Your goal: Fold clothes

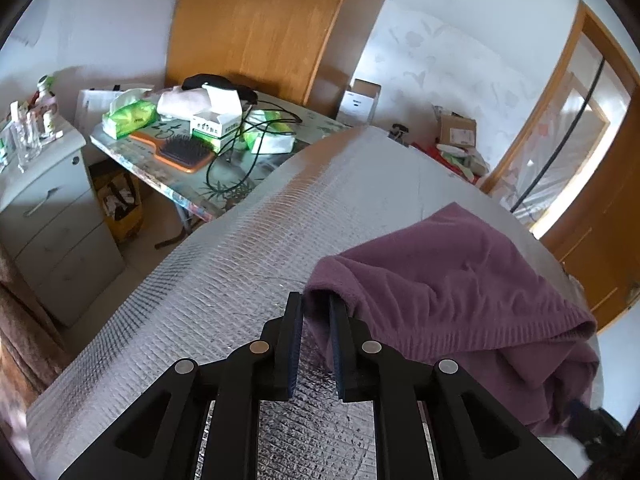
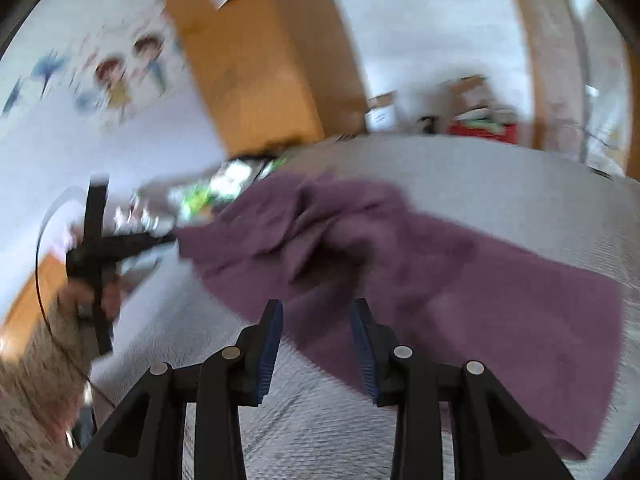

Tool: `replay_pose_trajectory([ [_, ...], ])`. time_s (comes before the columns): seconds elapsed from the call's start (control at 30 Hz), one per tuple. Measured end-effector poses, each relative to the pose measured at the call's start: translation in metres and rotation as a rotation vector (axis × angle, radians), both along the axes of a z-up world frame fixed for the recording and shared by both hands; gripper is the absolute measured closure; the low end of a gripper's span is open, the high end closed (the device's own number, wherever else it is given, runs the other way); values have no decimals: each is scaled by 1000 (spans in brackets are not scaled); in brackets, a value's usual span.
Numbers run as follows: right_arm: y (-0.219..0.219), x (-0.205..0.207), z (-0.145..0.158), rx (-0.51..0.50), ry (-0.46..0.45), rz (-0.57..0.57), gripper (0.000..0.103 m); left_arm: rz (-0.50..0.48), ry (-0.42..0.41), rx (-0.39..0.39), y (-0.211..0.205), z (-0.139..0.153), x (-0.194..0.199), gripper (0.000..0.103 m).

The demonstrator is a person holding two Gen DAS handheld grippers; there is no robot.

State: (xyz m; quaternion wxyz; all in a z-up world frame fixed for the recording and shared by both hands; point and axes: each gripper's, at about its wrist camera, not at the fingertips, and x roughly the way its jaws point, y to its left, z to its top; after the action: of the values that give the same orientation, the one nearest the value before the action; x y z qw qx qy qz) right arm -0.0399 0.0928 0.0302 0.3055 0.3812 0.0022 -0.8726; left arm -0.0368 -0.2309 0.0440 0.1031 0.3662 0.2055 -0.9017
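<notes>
A purple fleece garment [image 1: 460, 280] lies crumpled on the silver quilted mat [image 1: 224, 264], spreading to the right. One corner of it hangs between the fingers of my left gripper [image 1: 316, 304]. The jaws stand a little apart, and the cloth drapes over the right fingertip [image 1: 340, 320] without being pinched. The right wrist view is blurred. There the garment [image 2: 460, 280] stretches across the mat [image 2: 520, 192]. My right gripper [image 2: 316, 318] is open just above the garment's near edge, with nothing gripped. At the left a hand holds the left gripper [image 2: 120, 246] at the garment's far corner.
Beyond the mat's left edge stands a side table [image 1: 132, 156] with tissue packs, a hairbrush [image 1: 184, 154] and cables. A white drawer cabinet [image 1: 52, 216] is at the left, a wooden wardrobe [image 1: 260, 28] behind. Boxes [image 1: 456, 132] and a wooden door [image 1: 592, 160] are at the right.
</notes>
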Motion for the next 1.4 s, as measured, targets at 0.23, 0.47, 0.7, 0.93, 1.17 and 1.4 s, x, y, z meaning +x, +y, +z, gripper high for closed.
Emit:
replay_pose_trajectory([
  [0.23,-44,-22,-36,175,-57,-4,65,22,-34,11,-3,-8,-2,86],
  [0.47,-32,-23,-32,181,-63,-91,100,20,-41,7,2,-13,0,89],
  [0.7,-10,-1,-20,185,-66,-132,101,-29,-46,19,16,-16,9,90],
  [0.93,8,37,-14,186,-102,-147,101,-107,-59,8,32,-12,32,90],
  [1.17,19,60,-14,189,-127,-160,100,-176,11,-53,48,15,62,84],
  [1.4,20,65,-14,179,-123,-163,100,-285,126,-99,75,49,80,77],
])
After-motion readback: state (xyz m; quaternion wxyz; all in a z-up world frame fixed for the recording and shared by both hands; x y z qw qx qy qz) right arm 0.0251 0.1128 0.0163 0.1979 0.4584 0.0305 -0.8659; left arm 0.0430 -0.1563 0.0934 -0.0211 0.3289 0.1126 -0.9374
